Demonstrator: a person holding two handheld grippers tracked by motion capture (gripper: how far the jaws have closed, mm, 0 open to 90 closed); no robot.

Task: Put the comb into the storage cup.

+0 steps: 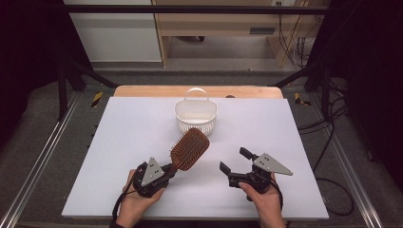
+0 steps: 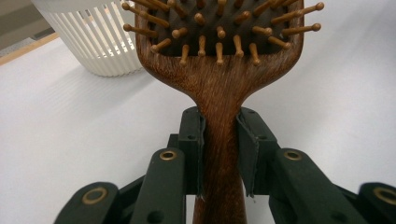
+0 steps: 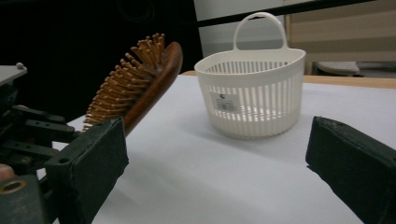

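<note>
White tabletop underlies both tools. Left gripper clamps the handle of a wooden paddle hairbrush (bristles up, head raised off the surface toward the slatted white basket). Right gripper stands spread wide, holding nothing, just beside the brush.

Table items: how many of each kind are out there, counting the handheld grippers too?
Hairbrush: 1, wooden, clamped by its handle in the left gripper.
Basket: 1, white, slatted.
Grippers: 2, the left one and the right gripper, open.
Total: 4.
</note>
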